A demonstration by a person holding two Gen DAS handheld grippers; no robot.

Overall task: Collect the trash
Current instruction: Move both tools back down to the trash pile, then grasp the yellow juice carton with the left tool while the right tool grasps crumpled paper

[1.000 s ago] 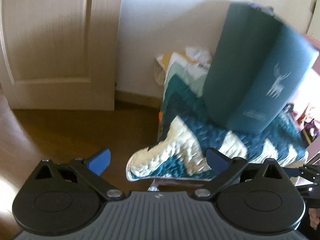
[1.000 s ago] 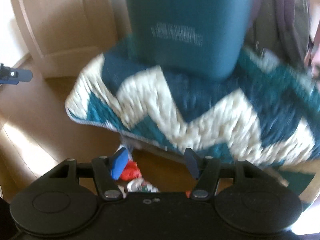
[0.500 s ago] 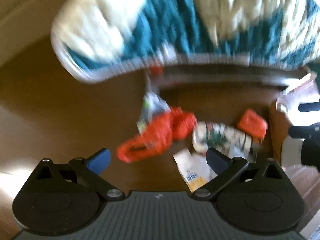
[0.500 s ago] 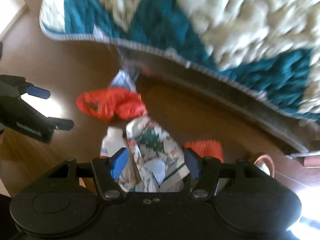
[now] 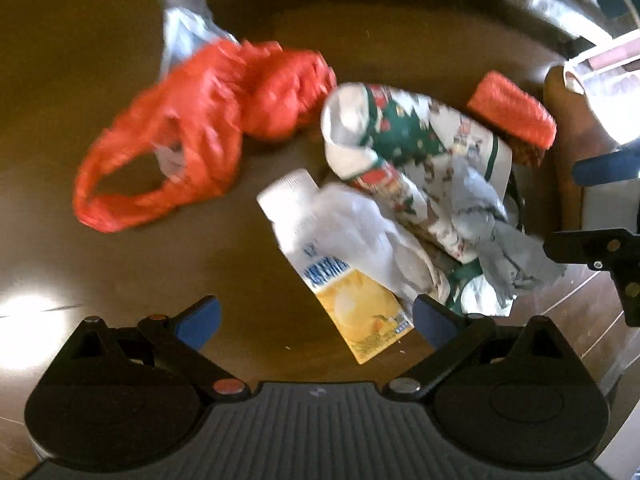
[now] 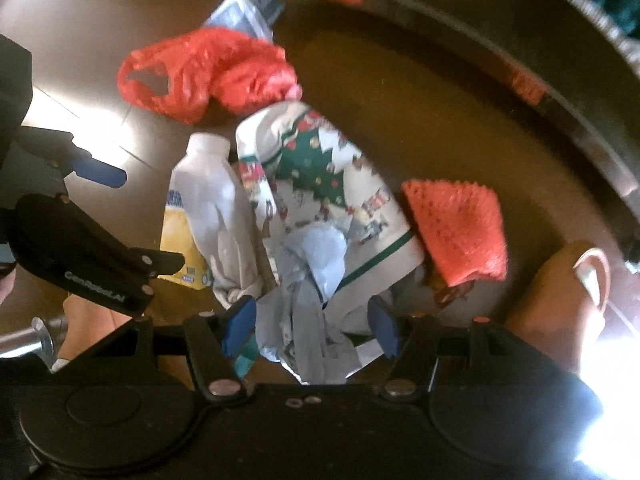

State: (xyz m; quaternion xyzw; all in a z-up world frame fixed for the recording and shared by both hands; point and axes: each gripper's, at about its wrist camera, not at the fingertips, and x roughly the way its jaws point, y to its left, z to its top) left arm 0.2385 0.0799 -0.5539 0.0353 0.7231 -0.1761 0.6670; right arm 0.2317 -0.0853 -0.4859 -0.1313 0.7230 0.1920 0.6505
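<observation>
Trash lies in a loose heap on the brown floor [image 5: 60,80]. From the left wrist view, a crumpled red plastic bag [image 5: 200,132] sits at the left of the heap, a white and yellow carton [image 5: 340,268] lies on its side just ahead, and a Christmas-print paper bag [image 5: 412,152] with grey crumpled paper [image 5: 492,232] rests to the right, beside an orange knitted cloth [image 5: 512,116]. The left claw [image 5: 316,316] hovers spread above the carton's yellow end, pinching nothing.

From the right wrist view, the same red plastic bag [image 6: 204,72], carton [image 6: 204,208], paper bag [image 6: 328,184] and orange cloth [image 6: 456,228] show. The right claw [image 6: 312,324] is spread directly over the grey paper [image 6: 316,264], empty.
</observation>
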